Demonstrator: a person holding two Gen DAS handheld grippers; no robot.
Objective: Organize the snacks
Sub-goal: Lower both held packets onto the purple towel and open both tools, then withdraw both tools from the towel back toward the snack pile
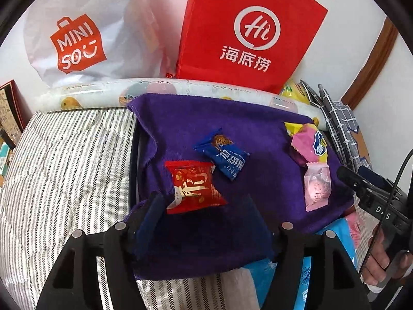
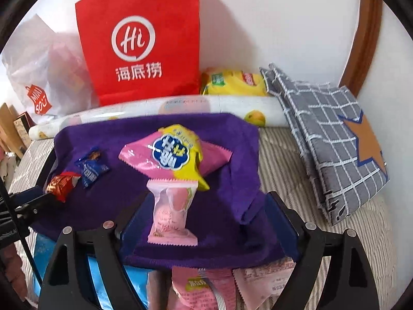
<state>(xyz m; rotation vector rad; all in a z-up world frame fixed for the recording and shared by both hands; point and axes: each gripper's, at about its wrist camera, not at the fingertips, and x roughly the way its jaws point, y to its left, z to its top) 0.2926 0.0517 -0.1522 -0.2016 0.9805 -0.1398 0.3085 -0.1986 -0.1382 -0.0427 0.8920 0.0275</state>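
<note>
striped bedding (image 1: 64, 160) fills the lower left of the left wrist view. red paper bag (image 1: 247, 31) stands upper centre against the wall, white minis-logo bag (image 1: 77, 38) upper left beside it. purple cloth (image 1: 258, 139) spread mid frame, holds the snacks. grey checked fabric (image 2: 335, 139) at right of the right wrist view, yellow pack (image 2: 232, 81) behind it by the red bag. pink-yellow snack bag (image 2: 170, 155) centre of cloth, pale pink packet (image 2: 170, 217) just below it, touching. red packet (image 1: 193, 188) and blue packet (image 1: 224, 155) left of centre, close together. left gripper (image 1: 206, 206) jaws apart, red packet at its left finger, not pinched. right gripper (image 2: 206, 214) jaws wide, pink packet lies between, pads clear.
</note>
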